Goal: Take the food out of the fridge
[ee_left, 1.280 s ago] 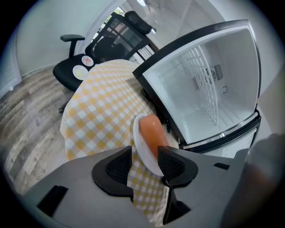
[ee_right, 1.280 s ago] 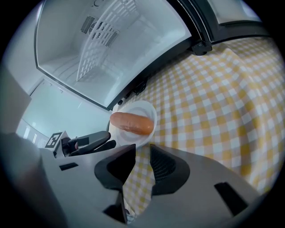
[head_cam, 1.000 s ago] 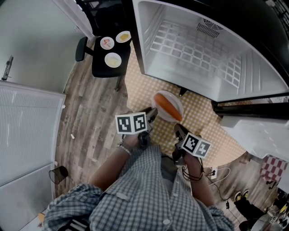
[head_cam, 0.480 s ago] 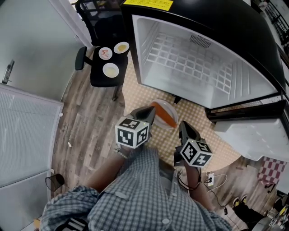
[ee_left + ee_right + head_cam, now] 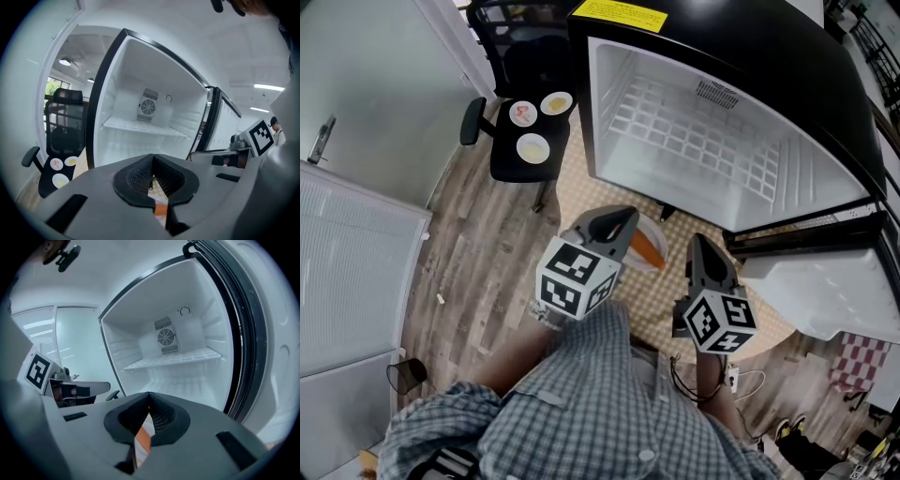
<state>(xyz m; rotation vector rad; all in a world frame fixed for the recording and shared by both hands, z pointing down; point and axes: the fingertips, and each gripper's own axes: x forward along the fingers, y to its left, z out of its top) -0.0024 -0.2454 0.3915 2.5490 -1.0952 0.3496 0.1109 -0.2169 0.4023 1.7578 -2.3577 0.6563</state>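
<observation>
A white plate (image 5: 657,223) bearing an orange piece of food (image 5: 649,249) lies on the checked mat (image 5: 581,187) in front of the open fridge (image 5: 703,141), whose white inside holds nothing but a wire shelf. Both grippers hang well above the plate, one on each side, pointing toward the fridge. My left gripper (image 5: 623,217) (image 5: 152,164) is shut with nothing held; a strip of the orange food (image 5: 160,209) shows below its joined tips. My right gripper (image 5: 698,242) (image 5: 149,399) has its tips together too, empty, with the orange food (image 5: 142,442) showing beneath.
A black chair (image 5: 530,155) left of the fridge carries three small plates (image 5: 532,147). The fridge door (image 5: 825,281) swings out at the right. A white ribbed panel (image 5: 347,272) stands at the left over wooden floor. Cables lie at the lower right.
Both grippers have risen from beside the plate toward the head camera and rolled. The plate with the orange food stays on the mat, now partly hidden behind them.
</observation>
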